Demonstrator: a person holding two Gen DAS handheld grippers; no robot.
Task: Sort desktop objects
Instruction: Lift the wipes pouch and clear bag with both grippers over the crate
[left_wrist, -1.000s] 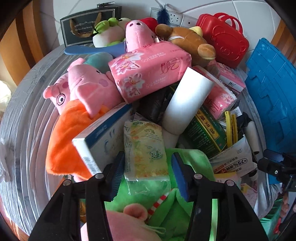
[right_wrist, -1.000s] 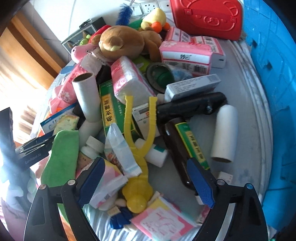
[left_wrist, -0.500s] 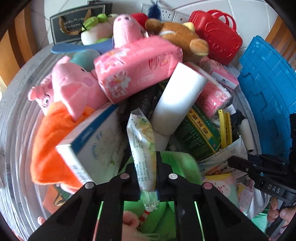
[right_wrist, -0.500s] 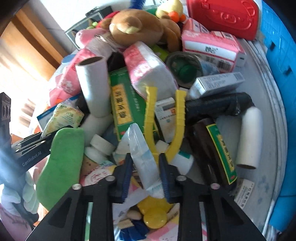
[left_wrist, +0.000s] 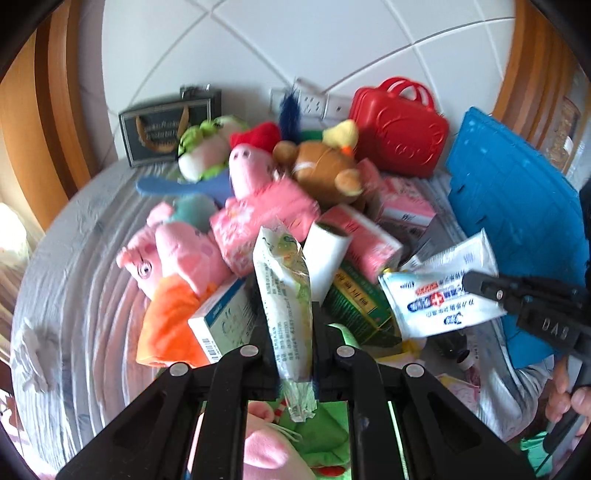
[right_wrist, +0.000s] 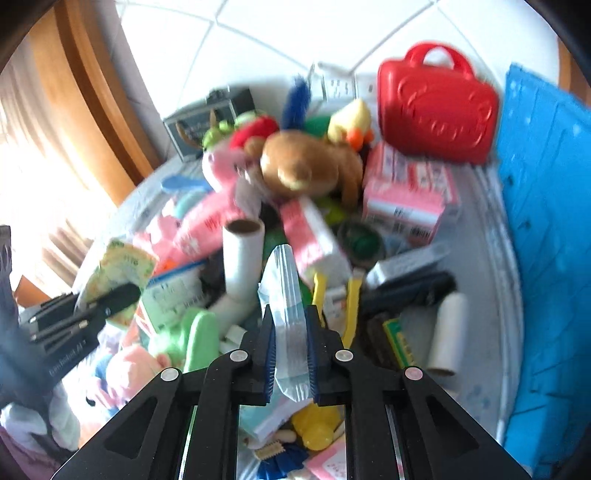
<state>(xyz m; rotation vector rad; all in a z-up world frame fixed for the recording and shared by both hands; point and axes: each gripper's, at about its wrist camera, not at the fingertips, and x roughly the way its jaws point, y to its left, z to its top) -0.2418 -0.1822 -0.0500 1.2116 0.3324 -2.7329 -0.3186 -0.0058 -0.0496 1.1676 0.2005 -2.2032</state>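
Observation:
My left gripper is shut on a green-printed tissue packet and holds it upright above the pile; it also shows in the right wrist view. My right gripper is shut on a white and blue wipes packet, lifted above the pile; it also shows in the left wrist view. Below lies a heap of plush toys, among them a pink pig and a brown bear, pink tissue packs, a cardboard roll and a green box.
A red toy case and a dark framed box stand at the back by the wall. A blue crate stands on the right. A yellow slingshot and a white roll lie on the grey cloth.
Both grippers closed on their packets, then lifted them up from the pile. The views have tilted up toward the wall.

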